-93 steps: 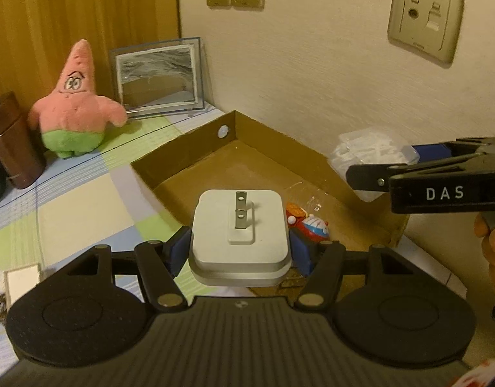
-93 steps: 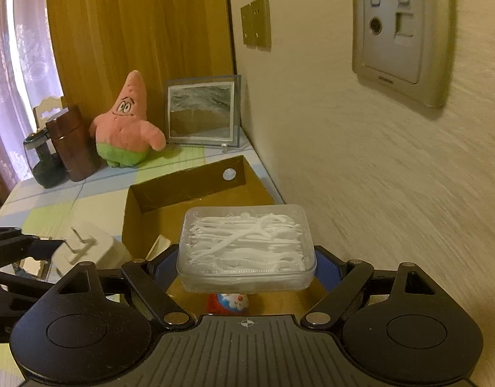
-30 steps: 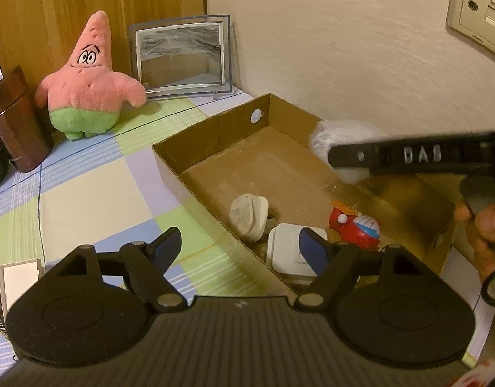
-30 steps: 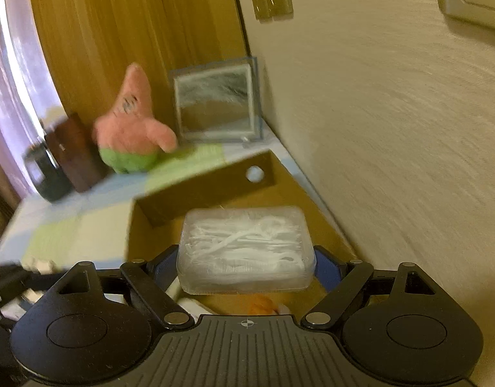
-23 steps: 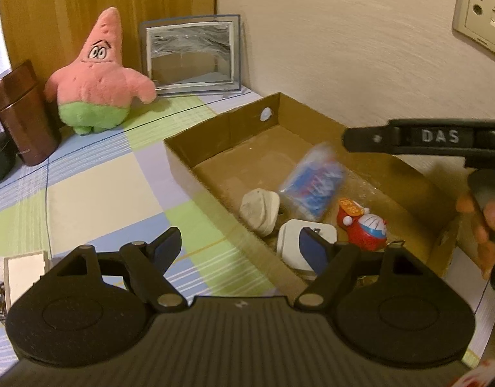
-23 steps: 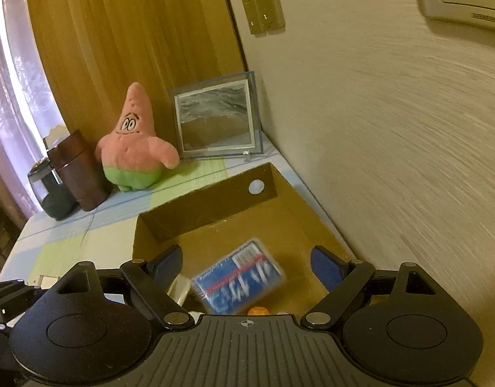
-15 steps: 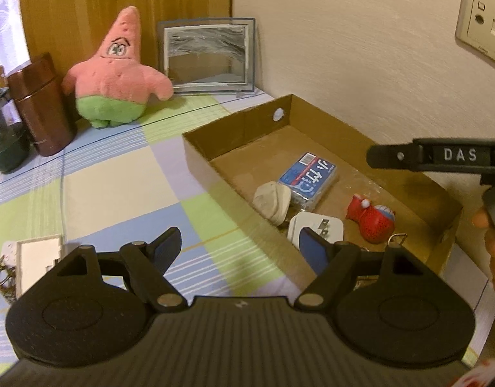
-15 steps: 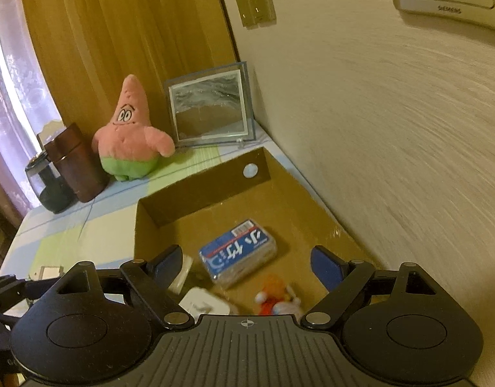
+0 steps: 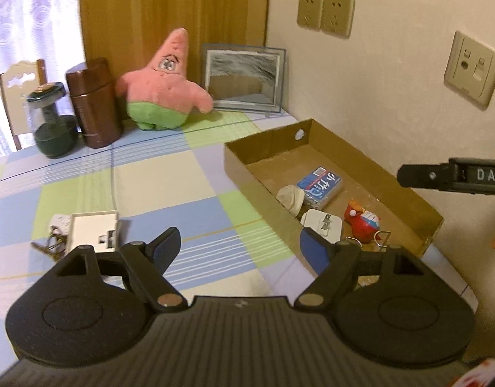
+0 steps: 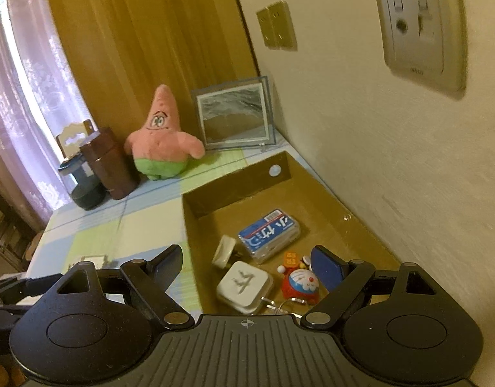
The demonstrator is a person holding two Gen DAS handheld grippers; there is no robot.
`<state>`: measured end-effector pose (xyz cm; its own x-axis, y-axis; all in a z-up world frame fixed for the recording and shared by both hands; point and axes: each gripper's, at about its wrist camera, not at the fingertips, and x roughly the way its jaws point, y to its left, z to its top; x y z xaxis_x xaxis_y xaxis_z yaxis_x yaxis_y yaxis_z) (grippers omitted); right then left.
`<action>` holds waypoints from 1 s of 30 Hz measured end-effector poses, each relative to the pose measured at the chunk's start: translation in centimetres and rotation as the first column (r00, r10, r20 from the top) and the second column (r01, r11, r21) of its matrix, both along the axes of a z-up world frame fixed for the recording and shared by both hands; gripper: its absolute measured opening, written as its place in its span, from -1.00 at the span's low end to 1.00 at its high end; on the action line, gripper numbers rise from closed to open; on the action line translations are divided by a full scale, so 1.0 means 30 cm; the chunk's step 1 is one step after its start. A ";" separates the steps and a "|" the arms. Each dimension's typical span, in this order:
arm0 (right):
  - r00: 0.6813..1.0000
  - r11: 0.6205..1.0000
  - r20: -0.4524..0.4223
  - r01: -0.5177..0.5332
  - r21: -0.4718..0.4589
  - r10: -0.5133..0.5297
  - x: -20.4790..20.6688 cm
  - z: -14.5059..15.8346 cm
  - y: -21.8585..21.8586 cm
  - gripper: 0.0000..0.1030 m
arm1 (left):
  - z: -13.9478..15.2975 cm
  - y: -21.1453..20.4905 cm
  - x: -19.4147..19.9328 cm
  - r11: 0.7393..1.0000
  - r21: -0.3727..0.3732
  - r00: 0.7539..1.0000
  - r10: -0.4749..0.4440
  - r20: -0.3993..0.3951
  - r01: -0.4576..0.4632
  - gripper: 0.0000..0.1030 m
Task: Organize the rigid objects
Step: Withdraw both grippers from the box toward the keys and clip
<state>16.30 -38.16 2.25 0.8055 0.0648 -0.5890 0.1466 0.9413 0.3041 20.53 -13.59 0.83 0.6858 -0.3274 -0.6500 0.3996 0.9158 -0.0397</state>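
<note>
A shallow cardboard box [image 9: 273, 142] lies along the wall. In it are a clear floss-pick case with a blue label [image 9: 320, 185] [image 10: 270, 235], a square white charger plug [image 9: 321, 224] [image 10: 244, 285], a small white adapter [image 9: 291, 196] [image 10: 225, 251] and a red Doraemon keychain [image 9: 362, 222] [image 10: 300, 285]. My left gripper [image 9: 239, 242] hovers over the tablecloth beside the box's near corner, its jaws opening with nothing between them. My right gripper [image 10: 247, 259] hangs open and empty above the box's near end.
A small white box with keys [image 9: 92, 230] lies on the checked tablecloth at the left. At the back stand a pink star plush [image 9: 163, 84], a picture frame [image 9: 244, 77], a brown canister [image 9: 95, 103] and a dark jar [image 9: 54, 122]. The wall [image 10: 392, 161] runs close on the right.
The right gripper let go of the floss-pick case, which dropped into the box label up. The charger, held three seconds ago, lies in the box. Both grippers have drawn back and risen.
</note>
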 end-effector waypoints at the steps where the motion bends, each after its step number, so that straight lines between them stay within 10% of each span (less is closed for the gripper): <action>1: 1.000 1.000 0.003 -0.002 -0.008 0.002 -0.017 0.010 0.011 0.63 | 0.011 0.015 -0.016 1.000 -0.005 1.000 0.007 0.003 -0.007 0.58; 30: 0.984 0.982 0.017 -0.177 -0.069 0.179 -0.247 0.030 0.443 0.73 | 0.087 0.494 -0.339 0.972 -0.029 0.971 0.234 0.045 -0.233 0.86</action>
<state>8.90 -24.86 3.15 0.7980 0.1694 -0.5783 -0.0313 0.9700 0.2409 10.35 1.24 3.44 0.7750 -0.1692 -0.6089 0.1766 0.9831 -0.0485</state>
